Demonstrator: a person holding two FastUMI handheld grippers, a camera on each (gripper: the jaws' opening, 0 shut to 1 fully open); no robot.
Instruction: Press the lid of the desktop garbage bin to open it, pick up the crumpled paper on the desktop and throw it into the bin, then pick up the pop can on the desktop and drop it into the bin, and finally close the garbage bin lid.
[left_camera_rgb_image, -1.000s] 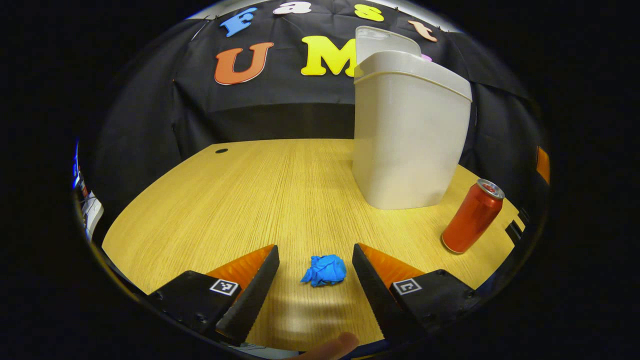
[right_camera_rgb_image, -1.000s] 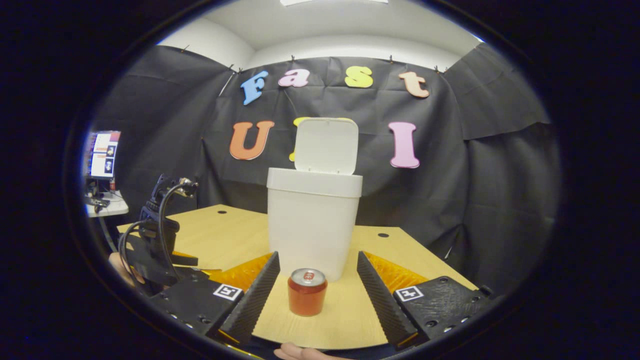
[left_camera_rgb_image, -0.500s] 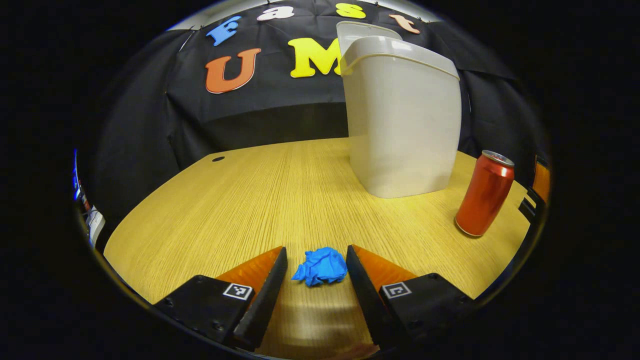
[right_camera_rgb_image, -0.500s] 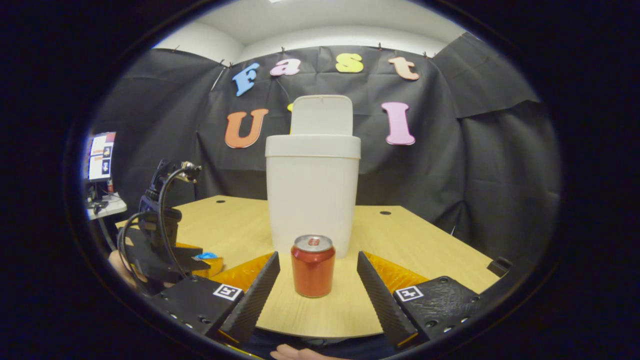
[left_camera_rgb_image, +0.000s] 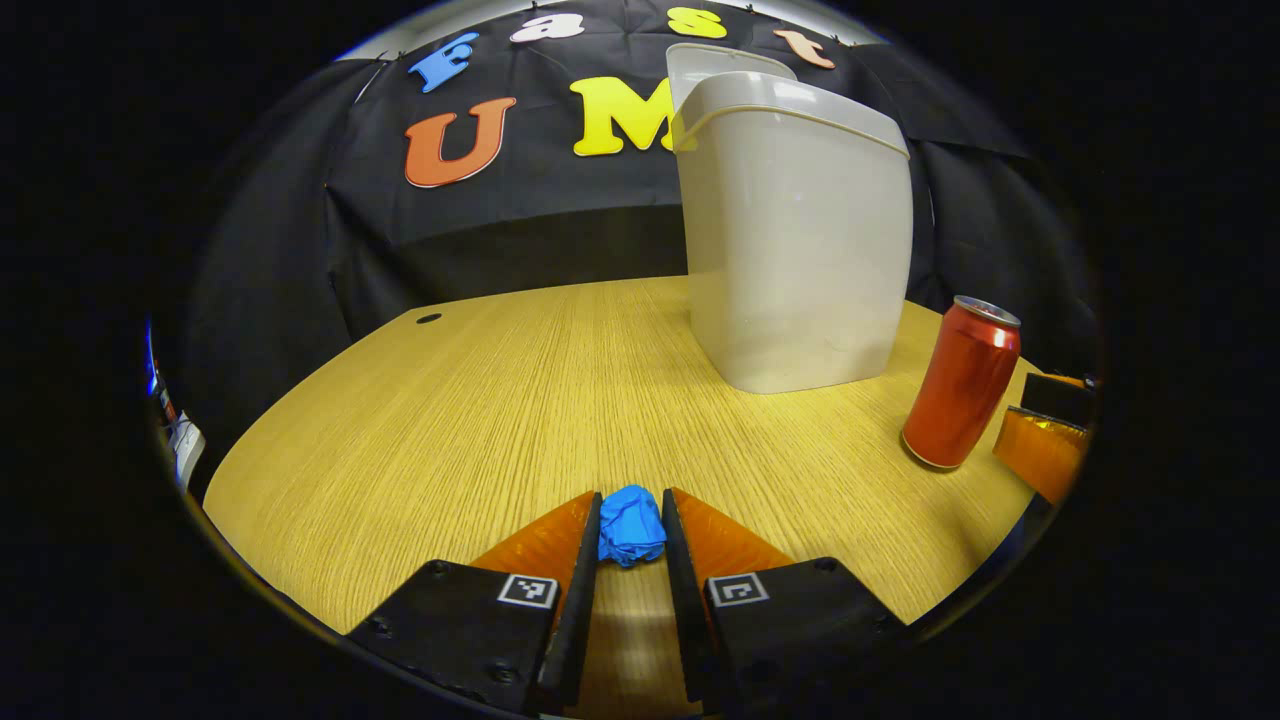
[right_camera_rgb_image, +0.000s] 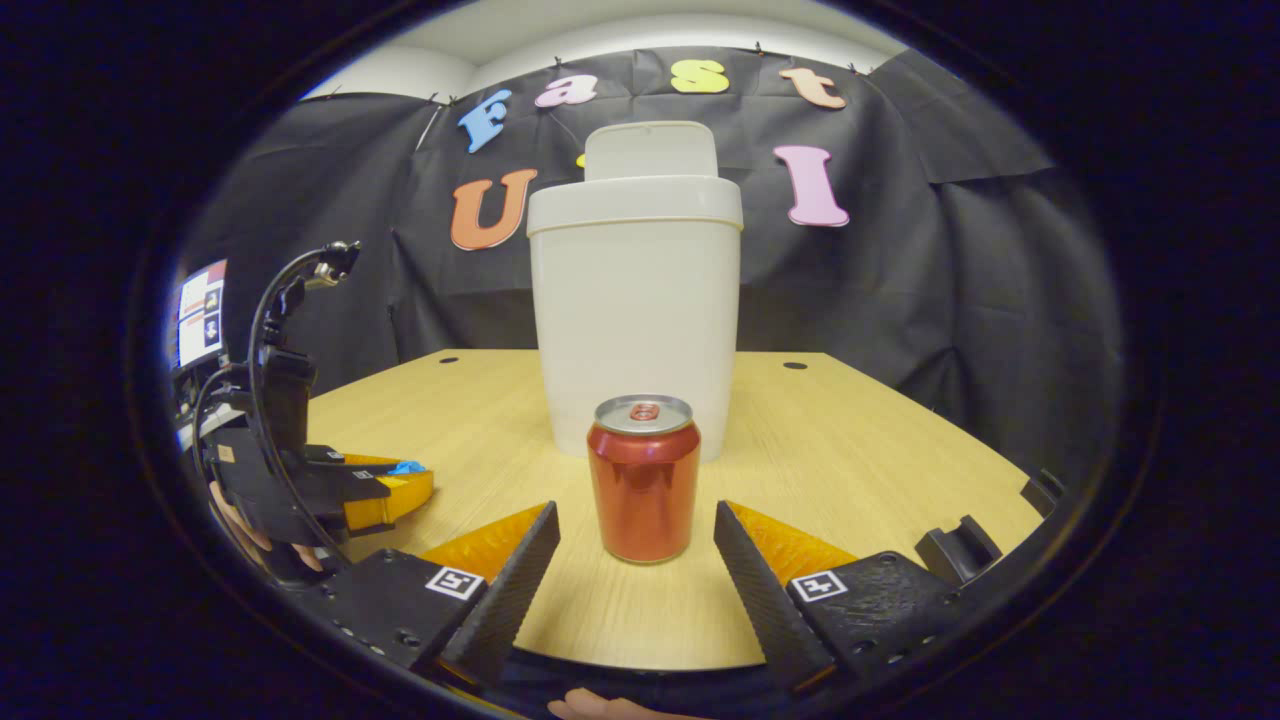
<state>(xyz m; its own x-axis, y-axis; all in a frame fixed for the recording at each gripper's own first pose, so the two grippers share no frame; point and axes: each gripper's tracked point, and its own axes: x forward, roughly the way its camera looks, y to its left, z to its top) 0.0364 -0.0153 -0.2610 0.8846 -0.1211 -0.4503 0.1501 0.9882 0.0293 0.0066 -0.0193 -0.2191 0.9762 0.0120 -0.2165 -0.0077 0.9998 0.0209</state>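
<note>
White garbage bin (right_camera_rgb_image: 634, 320) — upright at the table's far side, lid (right_camera_rgb_image: 650, 150) raised. Red pop can (right_camera_rgb_image: 644, 478) — upright, just in front of the bin at 6 o'clock. Blue crumpled paper (left_camera_rgb_image: 631, 526) — on the table, pinched between the left tool's (left_camera_rgb_image: 630, 522) fingers, at 9 o'clock from the can.

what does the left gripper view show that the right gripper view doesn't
Left gripper view: the left gripper from close up, its fingers pressing both sides of the blue paper on the desk, and the right gripper's fingertip beside the can.

Right gripper view: the right gripper open, the can standing just ahead of its fingers and not yet gripped, a hand holding the left gripper, and a screen at the far left.

Both: the desk, the can, the paper, and the white bin with its lid up.
</note>
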